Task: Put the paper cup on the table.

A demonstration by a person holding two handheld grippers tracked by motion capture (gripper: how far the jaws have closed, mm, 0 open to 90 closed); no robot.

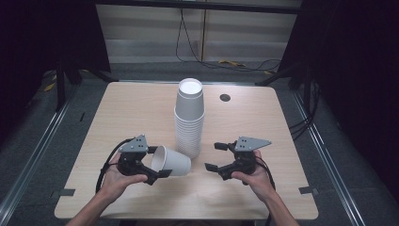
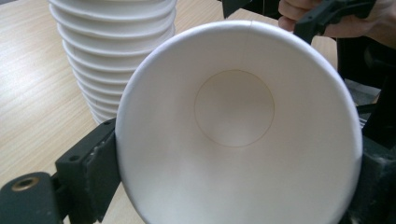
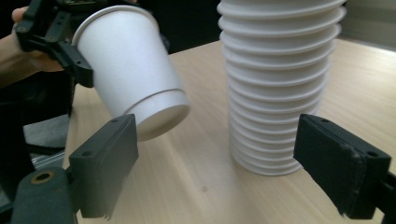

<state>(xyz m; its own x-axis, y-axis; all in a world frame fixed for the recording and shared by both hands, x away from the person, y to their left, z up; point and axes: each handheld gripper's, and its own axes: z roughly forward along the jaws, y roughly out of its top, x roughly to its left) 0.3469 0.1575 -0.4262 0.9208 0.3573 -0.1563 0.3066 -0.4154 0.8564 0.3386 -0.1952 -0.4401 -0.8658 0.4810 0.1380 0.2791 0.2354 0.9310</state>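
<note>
Lying on its side in the left gripper, whose jaws clamp its rim, the cup points its base right toward the stack and the right gripper, whose jaws stand apart, empty.

The paper cup clamped in the left claw is plain white inside and out, unpatterned. Just beyond that claw, the stack of cups is the same white, banded by its rims. Both claws, left and right claw, are matt black, topped with grey plates. The desk beneath them is pale wood-grain.
</note>
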